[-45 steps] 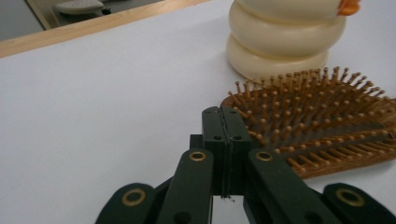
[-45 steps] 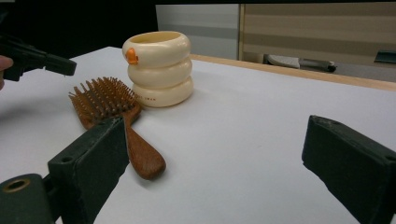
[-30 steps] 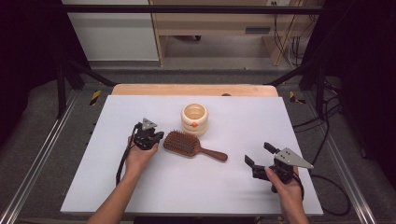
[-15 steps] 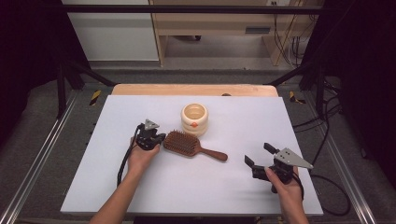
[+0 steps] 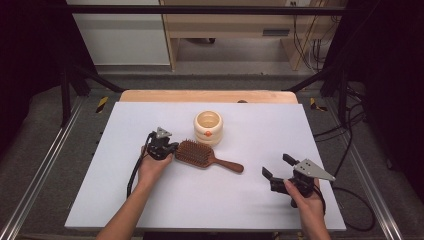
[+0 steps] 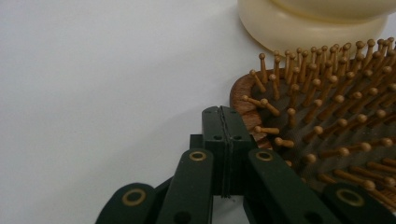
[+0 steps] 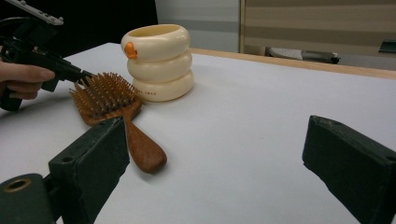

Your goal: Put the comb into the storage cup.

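- L gripper (image 5: 172, 148): jaws pressed flat together, nothing between them; tips sit right at the rim of the hairbrush (image 5: 200, 154) head, at its end away from the handle. In left gripper view the closed tips (image 6: 223, 122) are at the edge of the bristle pad, touching or just about — can't tell which.
- Hairbrush: wooden, lies flat on white table (image 5: 260, 125), bristles up, handle pointing toward the R side and slightly toward the person. In right gripper view the brush (image 7: 109, 105) is seen handle-first.
- Cream ring-stacked cup (image 5: 208, 127) w/ small orange dot: upright, just behind the brush head; looks v. close to it, contact not clear.
- R gripper (image 5: 276, 167): jaws wide apart, empty, low near the table's front R area, well apart from the brush handle tip. L gripper (image 7: 81, 73) also shows in its view at the brush head.
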A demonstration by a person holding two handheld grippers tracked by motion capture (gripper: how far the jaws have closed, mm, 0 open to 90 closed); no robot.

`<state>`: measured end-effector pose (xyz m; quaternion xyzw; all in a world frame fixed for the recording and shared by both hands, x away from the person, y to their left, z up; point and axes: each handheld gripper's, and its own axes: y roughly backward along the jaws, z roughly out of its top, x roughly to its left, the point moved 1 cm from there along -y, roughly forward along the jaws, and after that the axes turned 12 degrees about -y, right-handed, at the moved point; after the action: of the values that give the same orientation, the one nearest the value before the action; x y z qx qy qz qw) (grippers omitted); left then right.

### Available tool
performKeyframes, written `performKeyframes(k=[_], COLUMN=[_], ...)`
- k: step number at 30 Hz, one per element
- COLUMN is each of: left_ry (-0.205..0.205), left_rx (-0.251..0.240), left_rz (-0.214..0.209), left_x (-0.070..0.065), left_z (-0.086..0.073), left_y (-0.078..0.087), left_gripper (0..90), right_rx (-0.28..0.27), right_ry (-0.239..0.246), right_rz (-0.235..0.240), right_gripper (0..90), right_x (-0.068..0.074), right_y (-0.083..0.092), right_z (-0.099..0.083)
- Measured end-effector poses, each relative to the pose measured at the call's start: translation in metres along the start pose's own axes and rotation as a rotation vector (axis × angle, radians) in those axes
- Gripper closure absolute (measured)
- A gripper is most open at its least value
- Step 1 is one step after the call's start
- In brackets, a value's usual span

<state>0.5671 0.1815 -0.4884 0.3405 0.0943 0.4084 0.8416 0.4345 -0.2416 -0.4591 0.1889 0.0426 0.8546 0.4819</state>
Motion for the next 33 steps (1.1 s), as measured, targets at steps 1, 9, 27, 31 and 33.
performKeyframes(k=[1, 9, 27, 31, 33], left_ry=[0.003, 0.003, -0.012, -0.018, -0.018], left_rx=[-0.001, -0.007, -0.007, -0.005, -0.006], left_rz=[-0.002, -0.004, -0.002, 0.0, 0.0], left_x=[0.0002, 0.0006, 0.0005, 0.0001, -0.0004], left_z=[0.0, -0.0003, -0.0003, 0.0001, 0.0002], left_y=[0.0, -0.0006, -0.0005, -0.0007, -0.0008], left_gripper=[90.0, 90.0, 90.0, 90.0, 90.0], right_rx=[0.002, 0.012, 0.029, 0.033, 0.033], right_ry=[0.001, -0.003, -0.002, 0.001, 0.0], right_rz=[0.0, 0.0, 0.008, 0.012, 0.012], right_gripper=[7.4, 7.2, 7.0, 7.0, 7.0], right_x=[0.0001, 0.0007, 0.0018, 0.0021, 0.0023], right_y=[-0.0003, -0.0011, -0.0026, -0.0035, -0.0035], right_z=[-0.0002, -0.0012, -0.003, -0.0035, -0.0036])
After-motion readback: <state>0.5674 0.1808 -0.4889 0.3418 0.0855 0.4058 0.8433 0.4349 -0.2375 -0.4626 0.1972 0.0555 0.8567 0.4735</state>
